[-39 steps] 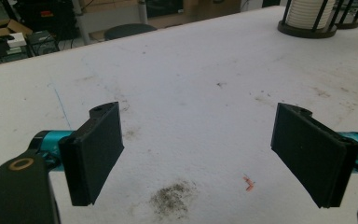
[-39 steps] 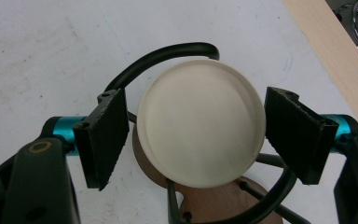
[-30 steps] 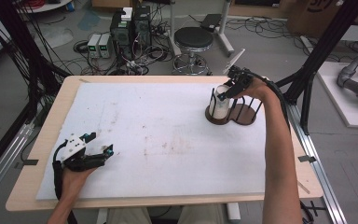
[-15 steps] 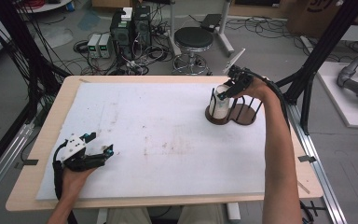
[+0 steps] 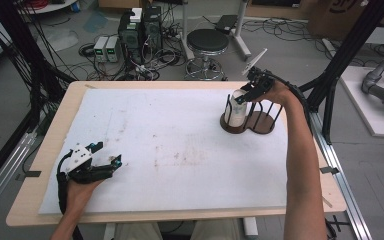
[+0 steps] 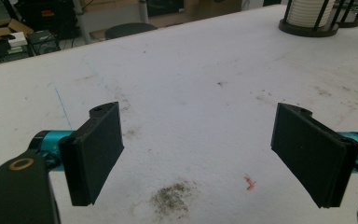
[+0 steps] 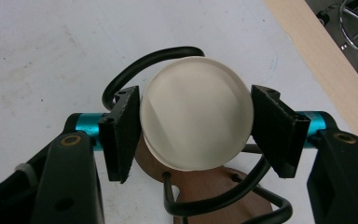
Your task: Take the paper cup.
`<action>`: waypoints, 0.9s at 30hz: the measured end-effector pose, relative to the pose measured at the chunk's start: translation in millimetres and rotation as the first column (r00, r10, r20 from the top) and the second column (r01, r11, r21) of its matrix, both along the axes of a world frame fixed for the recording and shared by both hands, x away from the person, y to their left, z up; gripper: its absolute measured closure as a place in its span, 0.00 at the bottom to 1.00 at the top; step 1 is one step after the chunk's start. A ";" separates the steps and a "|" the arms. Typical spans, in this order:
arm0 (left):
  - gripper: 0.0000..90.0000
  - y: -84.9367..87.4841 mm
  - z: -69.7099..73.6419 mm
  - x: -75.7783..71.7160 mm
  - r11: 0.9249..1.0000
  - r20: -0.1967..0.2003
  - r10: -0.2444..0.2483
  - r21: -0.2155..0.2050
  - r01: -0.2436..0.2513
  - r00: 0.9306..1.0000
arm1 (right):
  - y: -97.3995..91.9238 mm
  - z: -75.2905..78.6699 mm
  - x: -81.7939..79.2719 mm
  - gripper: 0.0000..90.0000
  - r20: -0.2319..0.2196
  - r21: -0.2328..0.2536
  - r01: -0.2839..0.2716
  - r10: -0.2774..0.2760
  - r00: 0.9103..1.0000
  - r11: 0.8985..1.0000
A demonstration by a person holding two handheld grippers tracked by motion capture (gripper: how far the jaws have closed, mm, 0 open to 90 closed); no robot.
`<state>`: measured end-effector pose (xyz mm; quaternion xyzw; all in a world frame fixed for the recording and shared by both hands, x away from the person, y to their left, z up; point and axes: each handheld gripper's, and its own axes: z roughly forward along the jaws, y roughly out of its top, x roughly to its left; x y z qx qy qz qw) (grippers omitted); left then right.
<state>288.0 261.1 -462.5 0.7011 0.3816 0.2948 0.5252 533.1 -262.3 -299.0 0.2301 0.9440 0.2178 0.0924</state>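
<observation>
While the left gripper (image 5: 111, 162) rests agape, the right gripper (image 7: 196, 130) has just been closing on stacked white cups (image 7: 196, 119) — nested in a wire rack (image 5: 265, 117).

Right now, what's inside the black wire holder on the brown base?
A white stack of cups stands in the wire holder, and the right gripper has just been closing, pads on the top one's sides. The top covers the stack's lower part and most of the brown base.

The right gripper (image 5: 245, 96) has just been closing, arm stretched far forward — the left gripper (image 5: 111, 161) rests wide apart.
</observation>
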 end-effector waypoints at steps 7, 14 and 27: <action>0.18 0.0 0.0 0.0 1.000 0.000 -0.001 -0.001 0.001 1.000 | 0.4 12.9 -1.8 0.42 0.024 0.010 0.001 -0.002 1.000 1.000; 0.18 -0.1 0.0 0.0 1.000 -0.001 0.000 -0.001 0.000 1.000 | -0.9 34.0 -5.6 0.42 0.049 0.031 0.008 -0.009 0.999 0.999; 0.18 -0.3 0.0 0.2 1.000 -0.004 0.003 0.002 -0.003 1.000 | -3.8 83.4 -18.3 0.43 0.117 0.065 0.004 -0.012 0.993 0.998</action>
